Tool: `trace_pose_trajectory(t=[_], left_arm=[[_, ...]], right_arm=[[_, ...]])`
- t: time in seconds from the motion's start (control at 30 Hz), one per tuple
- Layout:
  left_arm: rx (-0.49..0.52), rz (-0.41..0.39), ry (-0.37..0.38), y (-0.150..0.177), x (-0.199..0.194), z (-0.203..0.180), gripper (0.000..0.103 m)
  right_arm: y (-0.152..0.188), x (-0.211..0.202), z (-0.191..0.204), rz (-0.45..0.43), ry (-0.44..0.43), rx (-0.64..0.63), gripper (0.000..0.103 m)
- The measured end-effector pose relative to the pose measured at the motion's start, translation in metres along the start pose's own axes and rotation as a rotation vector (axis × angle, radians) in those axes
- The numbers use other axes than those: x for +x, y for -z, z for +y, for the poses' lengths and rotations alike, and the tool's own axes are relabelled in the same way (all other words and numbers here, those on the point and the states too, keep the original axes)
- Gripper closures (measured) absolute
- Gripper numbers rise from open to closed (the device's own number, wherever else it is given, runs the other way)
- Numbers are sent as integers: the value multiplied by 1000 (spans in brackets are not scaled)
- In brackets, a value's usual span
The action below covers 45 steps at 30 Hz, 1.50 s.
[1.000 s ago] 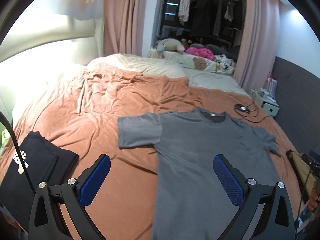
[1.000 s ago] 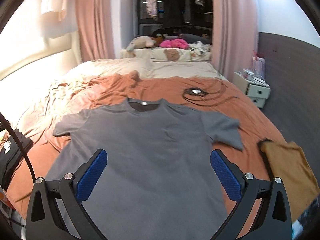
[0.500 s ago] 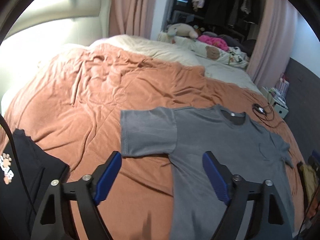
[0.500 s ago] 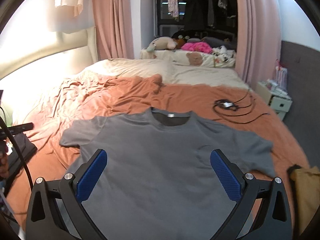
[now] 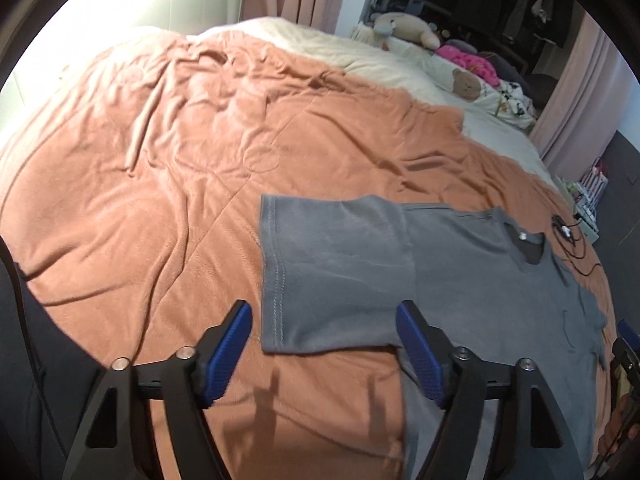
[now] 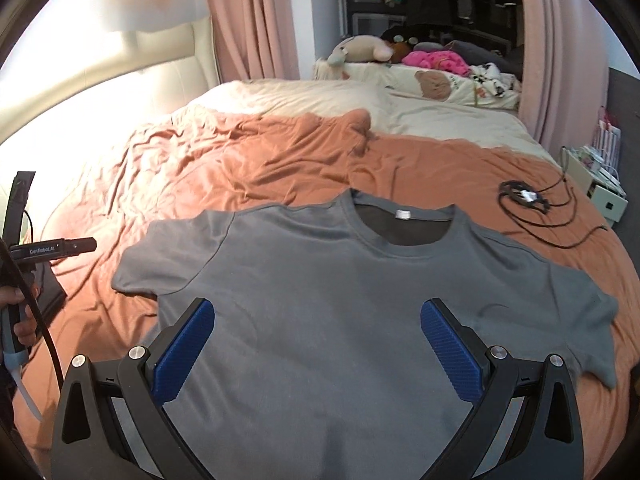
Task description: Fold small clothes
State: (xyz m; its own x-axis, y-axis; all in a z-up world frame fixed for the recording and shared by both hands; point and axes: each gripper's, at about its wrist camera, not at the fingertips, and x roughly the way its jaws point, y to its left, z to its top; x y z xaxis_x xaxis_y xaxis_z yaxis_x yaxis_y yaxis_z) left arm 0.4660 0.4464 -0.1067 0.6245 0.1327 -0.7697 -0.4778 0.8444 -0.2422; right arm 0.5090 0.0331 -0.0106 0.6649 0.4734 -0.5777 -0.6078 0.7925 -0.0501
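While my left claw [image 5: 324, 344] is closing with nothing pinched yet, it's hanging over the sleeve of the grey t-shirt [image 5: 460, 280]. My right claw [image 6: 318, 344] sits spread wide above the shirt's chest, shirt flat on the orange bedspread [image 6: 280, 160].

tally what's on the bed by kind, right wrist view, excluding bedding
Grey T-shirt: 1
Black cable coil: 1
Plush toys: 2, a grey-and-pink one and a brown bear face
Pink garment pile: 1
Total: 5
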Motion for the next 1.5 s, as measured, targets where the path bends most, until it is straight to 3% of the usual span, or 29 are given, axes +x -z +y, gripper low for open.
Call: trace_pose_trajectory(t=[0.23,0.37,0.47,0.6,0.8,0.83,1.07,1.17,1.33,1.5], left_arm=[[-73,62,8,-13,55,21,39],[-90,93,-43,-18,81,29,40],[-119,135,-47,-16,98,36,51],[-147,168,-15,-16,107,39,84],[-88,105,29,-35,76,20,90],[-83,101,33,-38,74,17,91],[-48,78,60,-56,58,-4,94],[-25,69,65,-62,56,-13,95],[10,54,90,-67,49,-24,95],[30,41,106,-68,44,-30,95]], right_arm=[[-12,62,4,54,4,22,0],[-13,89,12,82,-13,13,0],[-13,106,13,101,-17,17,0],[-13,125,14,127,-19,0,0],[-17,133,5,98,-50,29,0],[-18,134,4,92,-64,38,2],[-19,178,16,204,-210,97,60],[-18,197,25,242,-258,125,74],[-18,229,42,308,-359,212,88],[-16,256,57,364,-457,297,95]])
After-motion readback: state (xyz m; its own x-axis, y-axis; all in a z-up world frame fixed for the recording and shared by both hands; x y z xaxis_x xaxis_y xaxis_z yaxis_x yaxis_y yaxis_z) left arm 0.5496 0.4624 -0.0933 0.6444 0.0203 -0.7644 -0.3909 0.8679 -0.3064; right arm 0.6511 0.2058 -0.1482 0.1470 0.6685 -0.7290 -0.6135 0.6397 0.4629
